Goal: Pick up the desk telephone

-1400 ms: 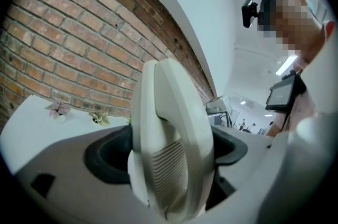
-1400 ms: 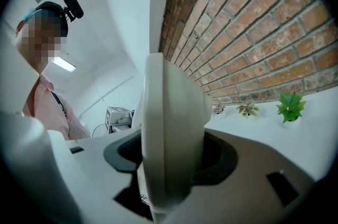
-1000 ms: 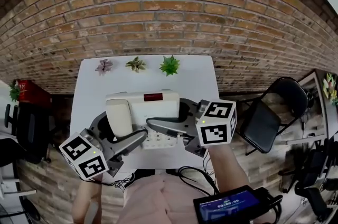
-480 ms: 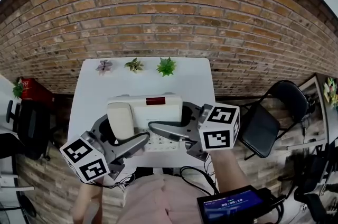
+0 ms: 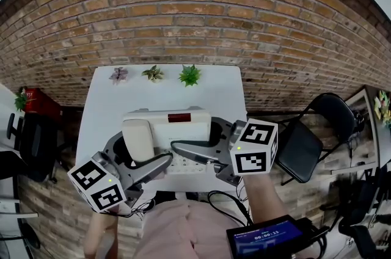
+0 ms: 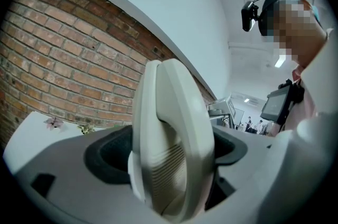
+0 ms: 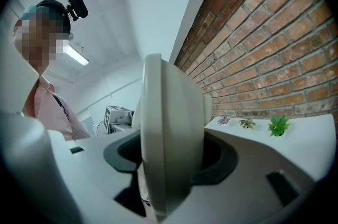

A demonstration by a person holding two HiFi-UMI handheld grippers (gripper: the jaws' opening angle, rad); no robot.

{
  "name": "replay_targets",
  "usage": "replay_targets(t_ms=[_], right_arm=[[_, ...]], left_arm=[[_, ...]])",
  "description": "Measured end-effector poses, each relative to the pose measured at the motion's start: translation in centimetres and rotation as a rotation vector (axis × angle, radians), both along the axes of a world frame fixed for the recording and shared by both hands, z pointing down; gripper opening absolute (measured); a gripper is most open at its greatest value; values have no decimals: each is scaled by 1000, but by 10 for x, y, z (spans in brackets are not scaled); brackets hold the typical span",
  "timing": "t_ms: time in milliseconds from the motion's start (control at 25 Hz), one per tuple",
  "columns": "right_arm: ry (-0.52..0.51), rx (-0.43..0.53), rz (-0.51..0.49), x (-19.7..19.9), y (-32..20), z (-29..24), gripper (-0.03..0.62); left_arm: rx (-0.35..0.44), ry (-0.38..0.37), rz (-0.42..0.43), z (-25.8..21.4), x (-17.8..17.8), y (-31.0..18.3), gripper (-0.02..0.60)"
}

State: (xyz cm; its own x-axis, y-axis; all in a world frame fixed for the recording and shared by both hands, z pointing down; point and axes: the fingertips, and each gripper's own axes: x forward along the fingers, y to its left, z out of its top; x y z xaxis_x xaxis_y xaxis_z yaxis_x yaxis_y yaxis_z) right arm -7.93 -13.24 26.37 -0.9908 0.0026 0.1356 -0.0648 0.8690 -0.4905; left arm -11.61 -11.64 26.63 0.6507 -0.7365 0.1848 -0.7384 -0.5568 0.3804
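1. Over the near half of the surface [image 5: 226, 93], midway between its left and right edges, is the phone [image 5: 177, 129]. It is cream, with the handset [image 5: 139, 138] on its left part and a dark red strip [image 5: 178, 118] by its far edge.
2. The left tool [image 5: 160, 160] pinches the phone's left end. In the left gripper view the handset end fills the gap between the jaws, pressed from both sides.
3. The right tool [image 5: 178, 146] pinches the phone's right end. In the right gripper view the phone's edge stands clamped between the jaws.
4. Whether the phone rests on the surface or hangs clear of it, I cannot tell.
5. Three small plants [image 5: 152, 73] stand in a row along the far edge, well apart from the phone.
6. A black chair [image 5: 305, 142] stands off the right edge, and a brick wall [image 5: 195, 19] rises beyond the far edge.
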Motion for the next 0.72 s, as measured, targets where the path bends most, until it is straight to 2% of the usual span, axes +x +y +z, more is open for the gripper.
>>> replay_targets(t_ms=[720], right_arm=[[-10,3,10,0,0,-1,245]], left_arm=[[-2,-18,-1,-2,0,-1,446]])
